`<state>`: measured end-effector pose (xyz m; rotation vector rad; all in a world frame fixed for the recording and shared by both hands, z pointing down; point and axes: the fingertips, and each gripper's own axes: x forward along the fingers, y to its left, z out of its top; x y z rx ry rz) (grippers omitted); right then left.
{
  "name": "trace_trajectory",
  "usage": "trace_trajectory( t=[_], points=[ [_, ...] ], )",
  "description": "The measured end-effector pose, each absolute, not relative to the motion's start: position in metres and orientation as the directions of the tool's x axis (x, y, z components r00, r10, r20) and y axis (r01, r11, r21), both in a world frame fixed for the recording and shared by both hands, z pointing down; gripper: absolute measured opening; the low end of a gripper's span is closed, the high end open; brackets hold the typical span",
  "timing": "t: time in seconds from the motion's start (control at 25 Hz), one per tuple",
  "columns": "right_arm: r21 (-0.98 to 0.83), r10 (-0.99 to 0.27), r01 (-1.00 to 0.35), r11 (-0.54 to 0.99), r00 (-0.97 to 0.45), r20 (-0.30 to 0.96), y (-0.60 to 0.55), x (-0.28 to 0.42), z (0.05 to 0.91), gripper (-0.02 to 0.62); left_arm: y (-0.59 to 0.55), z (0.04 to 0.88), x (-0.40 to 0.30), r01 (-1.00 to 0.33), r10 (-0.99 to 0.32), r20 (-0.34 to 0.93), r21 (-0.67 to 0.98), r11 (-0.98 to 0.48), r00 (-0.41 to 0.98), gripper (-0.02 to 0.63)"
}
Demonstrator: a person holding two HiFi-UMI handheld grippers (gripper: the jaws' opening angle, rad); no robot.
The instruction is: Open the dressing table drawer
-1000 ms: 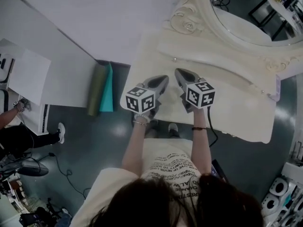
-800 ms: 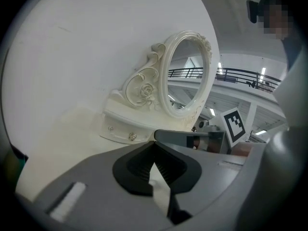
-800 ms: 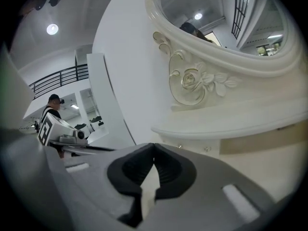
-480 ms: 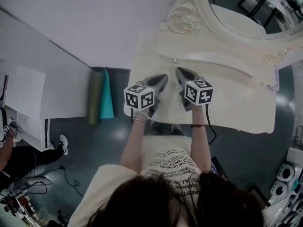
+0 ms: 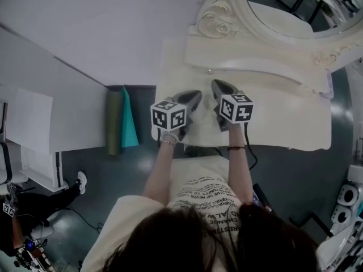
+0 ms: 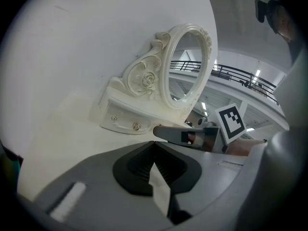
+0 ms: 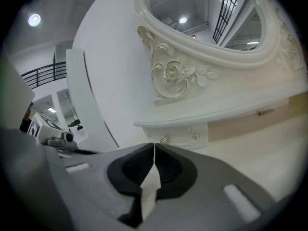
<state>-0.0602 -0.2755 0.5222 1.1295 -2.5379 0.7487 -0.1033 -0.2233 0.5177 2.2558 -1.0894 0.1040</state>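
The cream dressing table (image 5: 295, 126) carries an oval carved mirror (image 5: 283, 16) on a low drawer unit (image 5: 255, 67) with a small knob (image 5: 210, 71). In the left gripper view the drawer front (image 6: 126, 121) shows two knobs. In the right gripper view its knobs (image 7: 165, 139) sit just beyond the jaw tips. My left gripper (image 5: 195, 95) and right gripper (image 5: 215, 85) hover side by side over the tabletop's left part, short of the drawer unit. Both are shut and hold nothing, left gripper (image 6: 154, 142) and right gripper (image 7: 154, 145). The right gripper's finger (image 6: 180, 134) crosses the left gripper view.
Rolled teal and olive mats (image 5: 121, 120) stand on the floor beside the table's left end. A white partition (image 5: 51, 101) runs along the left. White equipment (image 5: 347, 200) sits at the lower right. The person's torso is close to the table's front edge (image 5: 272, 146).
Both grippers have sunk a little toward the tabletop and tipped further down, staying shut and side by side. The head view has shifted, and the bystander at the left has slid out of it.
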Motion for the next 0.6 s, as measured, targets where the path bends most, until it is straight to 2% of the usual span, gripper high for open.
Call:
trace_trajectory(
  t=[0.6],
  points=[
    [-0.326,-0.603,-0.782,0.530,-0.619,0.503,-0.298,-0.067,0.533,0.060,-0.232,0.518,-0.099,-0.739,-0.691,0.333,0.510,-0.440,0.641,-0.002]
  ],
)
